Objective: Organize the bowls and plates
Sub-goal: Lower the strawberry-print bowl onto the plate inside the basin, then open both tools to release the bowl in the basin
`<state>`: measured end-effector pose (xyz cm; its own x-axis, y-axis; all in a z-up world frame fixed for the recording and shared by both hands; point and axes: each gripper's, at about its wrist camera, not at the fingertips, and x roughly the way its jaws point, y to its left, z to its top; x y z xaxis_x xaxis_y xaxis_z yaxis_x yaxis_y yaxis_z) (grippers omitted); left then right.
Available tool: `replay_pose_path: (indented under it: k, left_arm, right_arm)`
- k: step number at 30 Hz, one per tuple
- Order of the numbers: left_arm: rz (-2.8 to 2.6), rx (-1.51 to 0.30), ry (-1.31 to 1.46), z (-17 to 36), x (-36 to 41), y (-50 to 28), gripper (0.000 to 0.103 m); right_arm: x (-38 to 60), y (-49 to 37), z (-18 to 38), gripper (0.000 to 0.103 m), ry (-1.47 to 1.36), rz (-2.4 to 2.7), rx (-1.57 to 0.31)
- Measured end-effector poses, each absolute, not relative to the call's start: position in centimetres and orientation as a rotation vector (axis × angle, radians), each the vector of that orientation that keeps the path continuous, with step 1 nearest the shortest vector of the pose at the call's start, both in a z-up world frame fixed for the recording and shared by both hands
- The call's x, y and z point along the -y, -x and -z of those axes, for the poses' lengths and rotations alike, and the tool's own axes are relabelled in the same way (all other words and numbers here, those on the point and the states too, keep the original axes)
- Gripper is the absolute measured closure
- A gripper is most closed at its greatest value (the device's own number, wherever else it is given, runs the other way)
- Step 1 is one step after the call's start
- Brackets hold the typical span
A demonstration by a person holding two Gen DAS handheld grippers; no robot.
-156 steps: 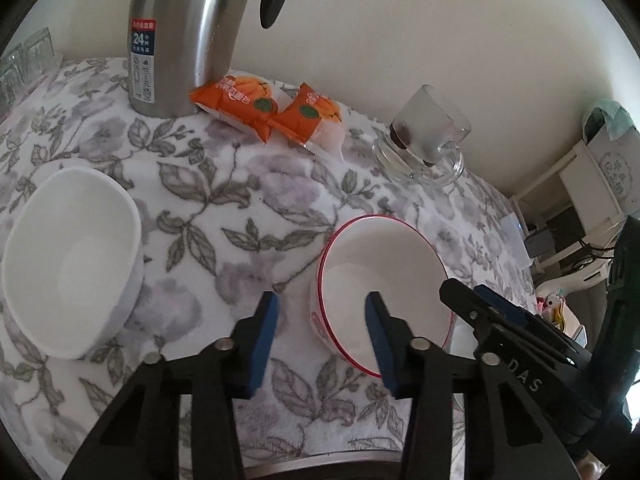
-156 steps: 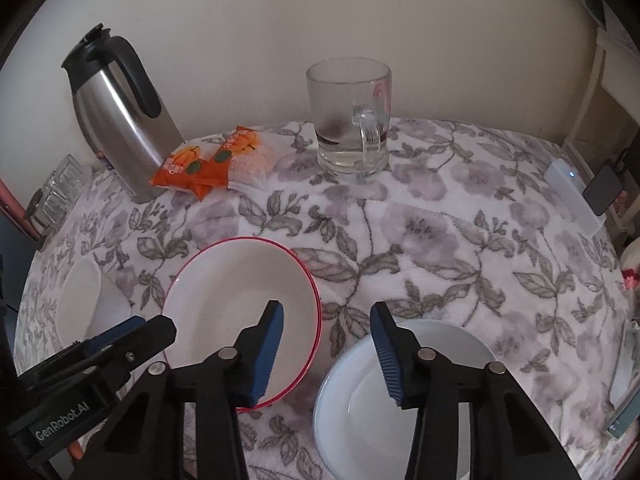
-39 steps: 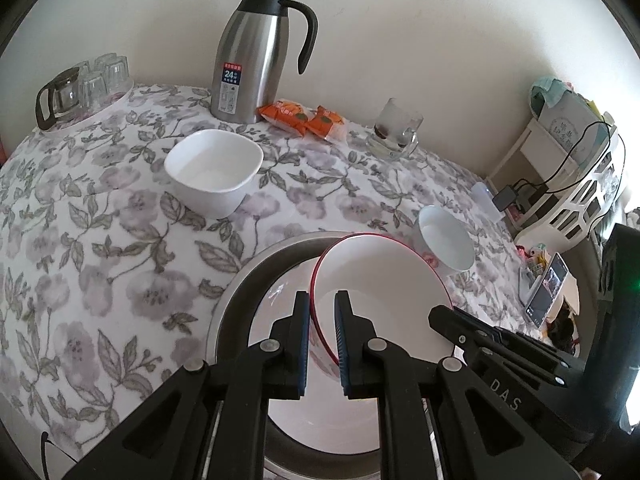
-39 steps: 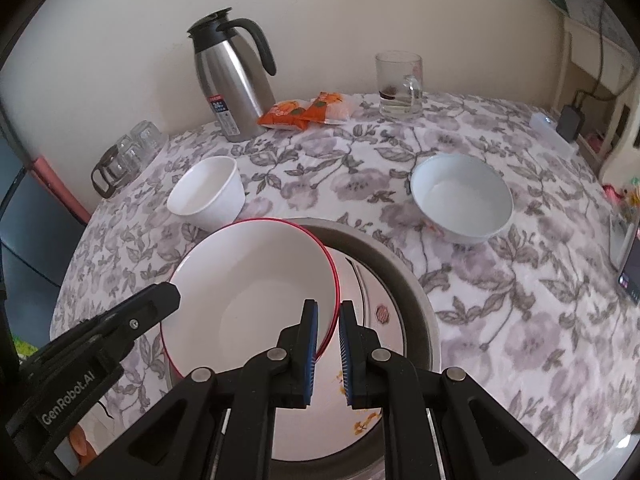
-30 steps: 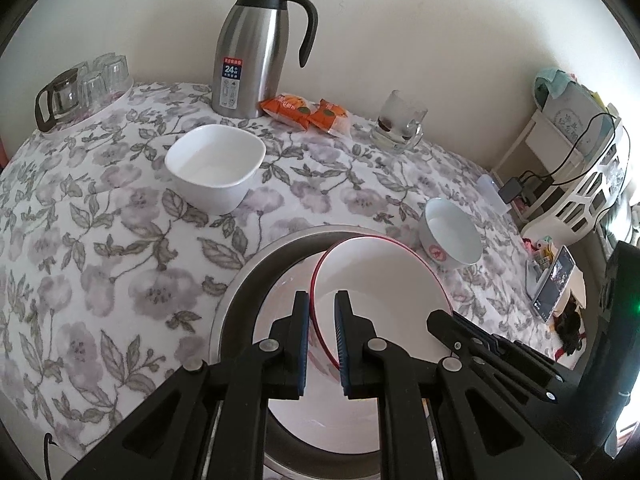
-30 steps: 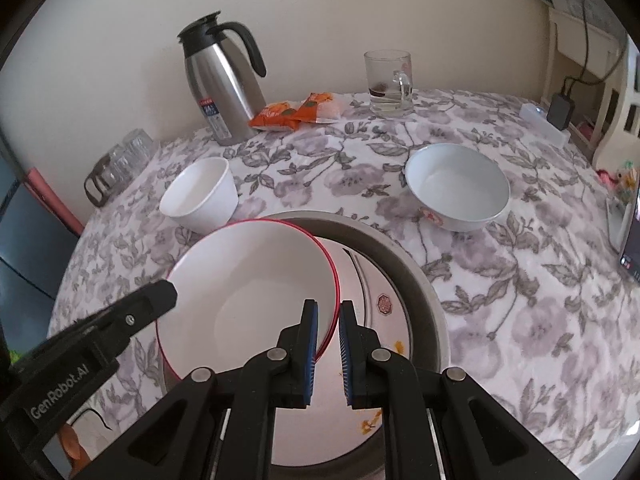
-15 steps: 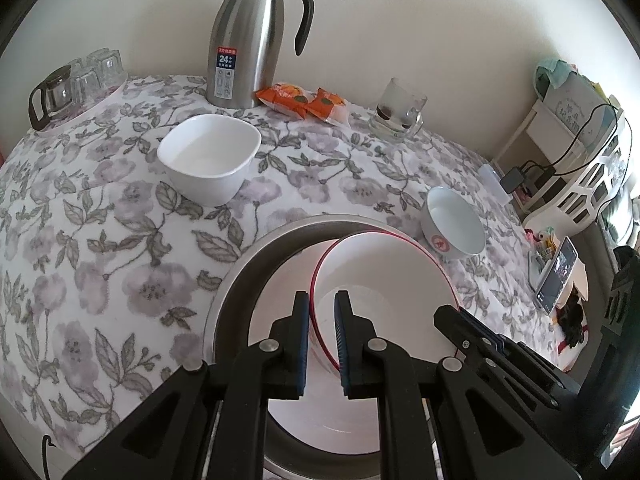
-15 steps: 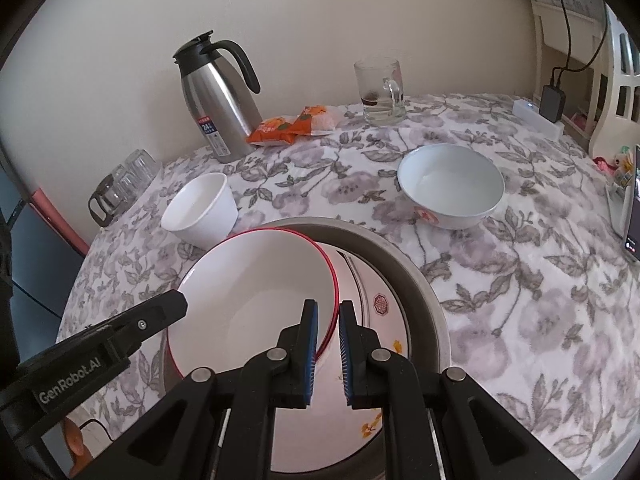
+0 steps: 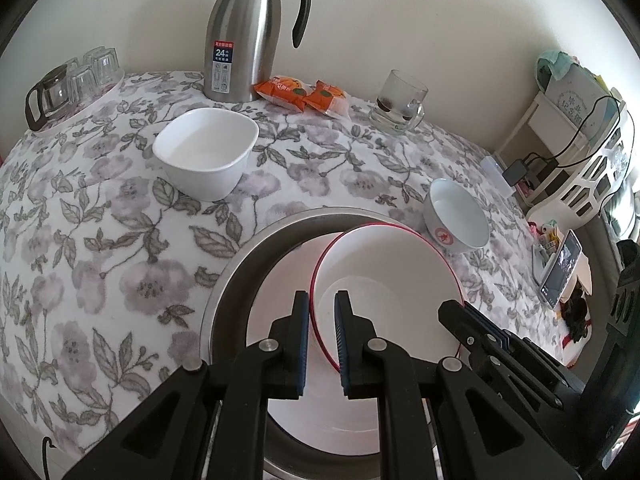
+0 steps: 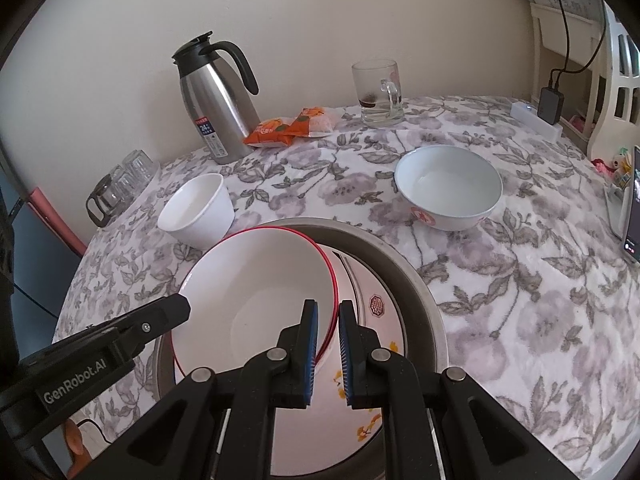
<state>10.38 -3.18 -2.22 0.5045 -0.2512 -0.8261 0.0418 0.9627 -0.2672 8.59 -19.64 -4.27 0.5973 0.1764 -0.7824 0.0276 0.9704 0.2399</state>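
A red-rimmed white bowl [image 9: 384, 276] [image 10: 260, 292] hangs over a white plate [image 9: 280, 280] [image 10: 360, 308] that lies in a large metal basin [image 9: 240, 256] [image 10: 416, 280]. My left gripper [image 9: 321, 298] is shut on the bowl's left rim. My right gripper [image 10: 327, 307] is shut on its right rim. A square white bowl [image 9: 206, 152] [image 10: 198, 210] stands on the floral tablecloth to the left. A round white bowl with a red mark [image 9: 456, 216] [image 10: 448, 186] stands to the right.
At the back stand a steel thermos jug [image 9: 244, 32] [image 10: 216, 100], orange snack packs [image 9: 304, 94] [image 10: 292, 126], a glass mug [image 9: 398, 104] [image 10: 378, 94] and a tray of glasses [image 9: 72, 84] [image 10: 120, 184]. A phone [image 9: 560, 276] and a white shelf [image 9: 592, 160] are at the right.
Both grippers have carried the red-rimmed bowl from the table to above the plate in the basin. In the last second it sank slightly lower; both grips are unchanged.
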Motion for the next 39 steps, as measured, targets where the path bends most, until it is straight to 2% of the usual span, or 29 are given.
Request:
replay_pose_path:
  k: [22,26,30,31,33,37,39]
  left_arm:
    - [0.176,-1.015,0.312,1.9,2.2,-10.4,0.090]
    - [0.164,-1.002,0.303,1.6,2.1,-10.4,0.078]
    - [0.140,-0.979,0.289,1.2,2.0,-10.2,0.073]
    - [0.129,-0.975,0.285,1.1,1.9,-10.2,0.070]
    - [0.092,-0.975,0.277,1.1,1.7,-10.2,0.054]
    - [0.038,-0.991,0.257,1.4,1.2,-10.3,0.049]
    - [0.023,-1.001,0.253,1.6,1.1,-10.3,0.048]
  right_arm:
    - [20.3,-8.5,4.4,0.089,-0.280,-0.082,-0.927]
    - [20.5,-8.3,4.0,0.089,-0.281,-0.068,-0.905]
    - [20.8,-8.1,3.5,0.089,-0.287,-0.056,-0.881]
    - [20.9,-8.0,3.4,0.089,-0.287,-0.054,-0.875]
    - [20.9,-8.0,3.2,0.089,-0.283,-0.054,-0.868]
    - [20.4,-8.0,3.2,0.088,-0.261,-0.069,-0.871]
    - [20.2,-8.0,3.1,0.080,-0.250,-0.076,-0.872]
